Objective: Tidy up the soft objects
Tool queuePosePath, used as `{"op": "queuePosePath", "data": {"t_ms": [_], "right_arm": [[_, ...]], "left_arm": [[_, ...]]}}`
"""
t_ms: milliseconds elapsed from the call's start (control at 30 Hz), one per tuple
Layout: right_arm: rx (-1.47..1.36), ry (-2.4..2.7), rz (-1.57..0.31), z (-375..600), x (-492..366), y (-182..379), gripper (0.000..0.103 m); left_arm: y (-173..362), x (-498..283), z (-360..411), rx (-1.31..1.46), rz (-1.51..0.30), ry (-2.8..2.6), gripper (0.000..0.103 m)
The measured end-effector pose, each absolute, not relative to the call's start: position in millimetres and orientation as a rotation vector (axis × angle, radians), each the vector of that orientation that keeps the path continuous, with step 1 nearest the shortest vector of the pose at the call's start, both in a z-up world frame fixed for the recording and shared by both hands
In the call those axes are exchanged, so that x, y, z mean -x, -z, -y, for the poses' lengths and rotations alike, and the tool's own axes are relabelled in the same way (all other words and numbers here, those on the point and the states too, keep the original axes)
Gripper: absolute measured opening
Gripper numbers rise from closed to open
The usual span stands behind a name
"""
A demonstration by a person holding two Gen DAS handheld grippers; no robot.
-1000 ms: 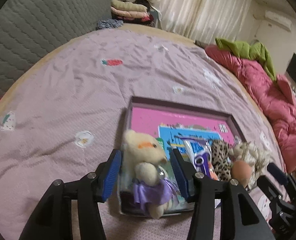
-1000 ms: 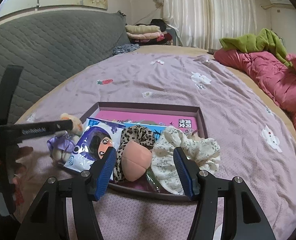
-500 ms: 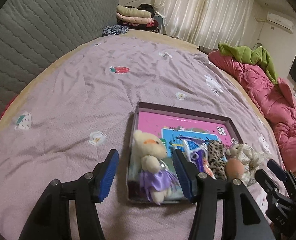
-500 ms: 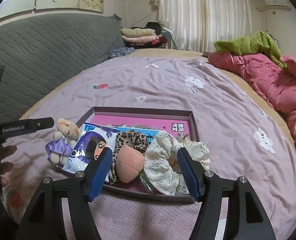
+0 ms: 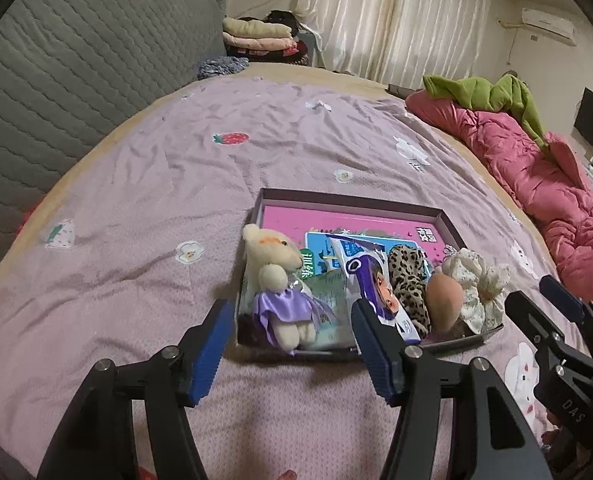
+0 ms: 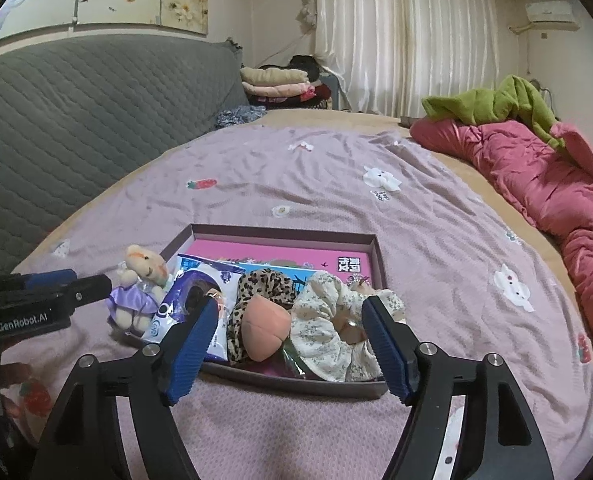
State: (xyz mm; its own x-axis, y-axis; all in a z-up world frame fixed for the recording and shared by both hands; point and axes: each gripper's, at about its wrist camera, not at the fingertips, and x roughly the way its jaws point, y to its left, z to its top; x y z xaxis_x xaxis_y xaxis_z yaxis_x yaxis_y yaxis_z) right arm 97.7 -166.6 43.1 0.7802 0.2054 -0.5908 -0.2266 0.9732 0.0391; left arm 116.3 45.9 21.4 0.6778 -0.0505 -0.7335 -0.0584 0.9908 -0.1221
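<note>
The left gripper (image 5: 288, 336) is held with jaws apart, just opened further, nothing clamped between them. The right gripper (image 6: 292, 344) is likewise spread wide and empty. Just beyond both, a shallow box (image 6: 284, 234) is set on the lilac bedspread (image 5: 156, 200). Along its near edge are lined a plush bear (image 5: 274, 280) at the left corner, a leopard scrunchie (image 6: 264, 288), a peach toy (image 6: 262, 326) and a floral scrunchie (image 6: 324, 320).

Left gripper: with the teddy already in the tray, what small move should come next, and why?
Probably draw the left gripper back clear. Its jaws have just been opening and pinch nothing; the teddy sits free at the corner of the tray, leaning against the packets.
</note>
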Motion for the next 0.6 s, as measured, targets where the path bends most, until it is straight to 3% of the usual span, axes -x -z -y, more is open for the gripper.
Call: {"op": "queuePosePath", "data": {"t_ms": [600], "right_arm": [[0.067,-0.16,-0.769,171,-37,10,0.076]], "left_arm": [[11,-61,-13,0.123,-0.895,-0.007,0.062]]}}
